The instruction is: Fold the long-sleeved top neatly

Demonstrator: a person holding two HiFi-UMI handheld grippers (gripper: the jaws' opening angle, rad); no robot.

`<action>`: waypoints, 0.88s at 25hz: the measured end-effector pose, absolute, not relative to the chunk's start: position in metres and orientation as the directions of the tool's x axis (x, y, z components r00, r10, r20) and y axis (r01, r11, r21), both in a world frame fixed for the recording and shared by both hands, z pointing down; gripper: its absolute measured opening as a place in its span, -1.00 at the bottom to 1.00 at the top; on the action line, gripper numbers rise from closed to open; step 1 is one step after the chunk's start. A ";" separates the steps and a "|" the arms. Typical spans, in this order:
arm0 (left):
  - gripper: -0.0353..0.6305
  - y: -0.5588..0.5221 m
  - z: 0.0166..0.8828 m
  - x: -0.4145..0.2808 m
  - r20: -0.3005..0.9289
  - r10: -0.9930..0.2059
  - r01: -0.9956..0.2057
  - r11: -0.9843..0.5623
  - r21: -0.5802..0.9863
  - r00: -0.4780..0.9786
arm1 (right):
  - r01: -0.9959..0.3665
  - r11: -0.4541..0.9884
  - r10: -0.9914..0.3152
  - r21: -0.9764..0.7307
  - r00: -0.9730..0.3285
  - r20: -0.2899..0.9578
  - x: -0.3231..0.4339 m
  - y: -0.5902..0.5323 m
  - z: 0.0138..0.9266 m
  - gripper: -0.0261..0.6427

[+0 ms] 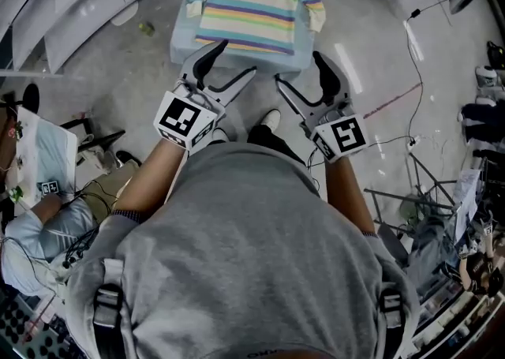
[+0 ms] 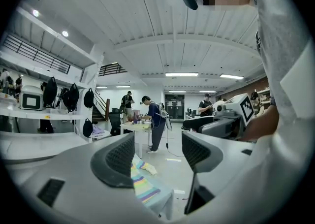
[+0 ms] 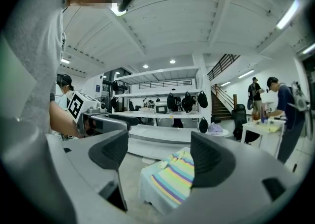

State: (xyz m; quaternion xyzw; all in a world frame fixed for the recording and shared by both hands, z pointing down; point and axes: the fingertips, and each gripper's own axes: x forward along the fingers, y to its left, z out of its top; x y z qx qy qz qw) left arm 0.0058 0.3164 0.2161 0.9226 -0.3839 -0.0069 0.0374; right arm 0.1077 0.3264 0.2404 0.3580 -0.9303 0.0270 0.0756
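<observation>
Your left gripper (image 1: 230, 65) hangs with its jaws spread wide and nothing between them. The striped long-sleeved top (image 1: 252, 6) lies just ahead of its tips, spread flat on the small table (image 1: 180, 40). Over to your right gripper (image 1: 303, 75): same story, jaws apart, empty, alongside its partner. Both face the near hem, probably so you can take it at two points together.
</observation>
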 end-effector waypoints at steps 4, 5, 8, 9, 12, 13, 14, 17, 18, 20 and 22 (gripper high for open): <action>0.05 0.299 0.217 0.018 0.021 -0.728 -0.726 -0.682 0.084 0.686 | -0.654 0.756 -0.646 0.001 -0.747 0.157 0.121 0.307 0.241 0.30; 0.05 0.295 0.217 0.021 0.021 -0.731 -0.730 -0.678 0.085 0.682 | -0.649 0.761 -0.641 0.003 -0.751 0.157 0.124 0.302 0.241 0.30; 0.05 0.280 0.217 0.029 0.025 -0.744 -0.743 -0.664 0.085 0.668 | -0.634 0.773 -0.628 0.007 -0.763 0.153 0.131 0.286 0.241 0.30; 0.05 0.274 0.217 0.031 0.026 -0.749 -0.748 -0.659 0.084 0.662 | -0.629 0.777 -0.623 0.007 -0.768 0.152 0.134 0.280 0.241 0.30; 0.05 0.260 0.217 0.042 0.026 -0.763 -0.762 -0.642 0.083 0.645 | -0.608 0.794 -0.602 0.009 -0.785 0.147 0.143 0.264 0.242 0.30; 0.05 0.256 0.216 0.047 0.026 -0.769 -0.768 -0.636 0.080 0.639 | -0.599 0.801 -0.594 0.011 -0.791 0.146 0.147 0.259 0.242 0.30; 0.05 0.252 0.216 0.052 0.027 -0.774 -0.774 -0.629 0.077 0.632 | -0.591 0.807 -0.586 0.014 -0.797 0.145 0.151 0.255 0.242 0.30; 0.05 0.241 0.215 0.066 0.031 -0.791 -0.791 -0.608 0.069 0.611 | -0.569 0.822 -0.565 0.019 -0.813 0.143 0.163 0.243 0.242 0.30; 0.05 0.238 0.216 0.070 0.033 -0.796 -0.796 -0.601 0.069 0.604 | -0.562 0.827 -0.558 0.018 -0.817 0.143 0.166 0.239 0.243 0.30; 0.05 0.232 0.218 0.076 0.038 -0.804 -0.804 -0.590 0.069 0.593 | -0.548 0.836 -0.544 0.013 -0.826 0.145 0.172 0.232 0.246 0.30; 0.05 0.225 0.222 0.082 0.046 -0.808 -0.809 -0.584 0.070 0.587 | -0.539 0.842 -0.534 0.006 -0.832 0.148 0.175 0.223 0.250 0.30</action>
